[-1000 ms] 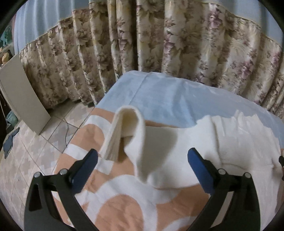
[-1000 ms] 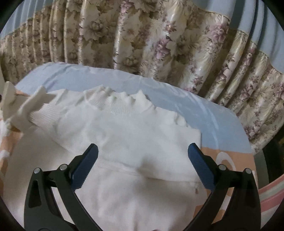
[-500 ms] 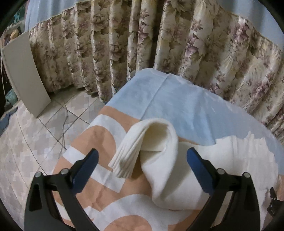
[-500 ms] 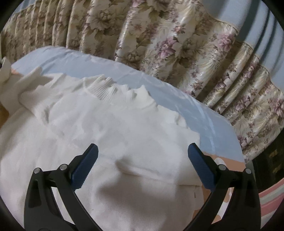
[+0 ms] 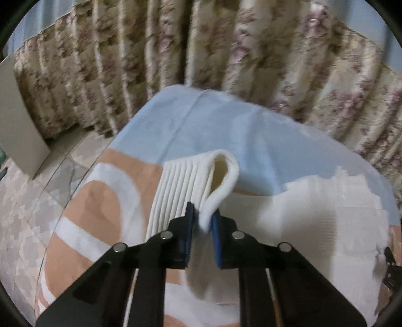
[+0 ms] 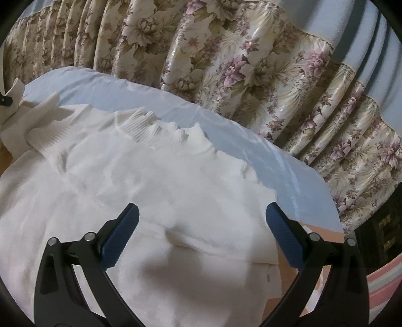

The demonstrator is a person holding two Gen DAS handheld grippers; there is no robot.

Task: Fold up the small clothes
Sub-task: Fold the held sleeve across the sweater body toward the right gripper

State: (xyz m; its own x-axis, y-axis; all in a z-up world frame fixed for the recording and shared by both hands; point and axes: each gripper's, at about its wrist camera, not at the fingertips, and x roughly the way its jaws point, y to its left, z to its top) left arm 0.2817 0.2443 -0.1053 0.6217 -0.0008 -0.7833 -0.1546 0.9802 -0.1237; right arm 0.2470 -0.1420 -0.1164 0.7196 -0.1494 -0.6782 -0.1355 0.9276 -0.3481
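A table (image 6: 289,161) draped in a pale blue cloth (image 5: 206,130) is the landmark here, and lying over the near part of that cloth is a peach and white patterned sheet (image 5: 100,213). Directly behind the table hangs a shiny floral curtain (image 6: 251,65), with a strip of blue wall (image 6: 351,22) above the curtain's top edge. Off the table's left side, the left wrist view shows a tiled floor (image 5: 22,201) and a flat pale board (image 5: 17,120) leaning near the curtain. The white sweater (image 6: 150,181) lies spread on the table, its ribbed collar (image 6: 160,130) toward the curtain side. At the table's left end the left gripper (image 5: 202,220) has its blue pads pressed together on the ribbed cuff of the sweater's sleeve (image 5: 198,181), which curls into an open loop above the pinch. The right gripper (image 6: 202,226) stands spread wide above the sweater's body, nothing between its pads. The left wrist view is motion-blurred, so the curtain pattern smears. The sweater's hem runs out of frame beneath both grippers, and a dark piece of furniture (image 6: 384,226) beyond the table's right end is too dim to identify.
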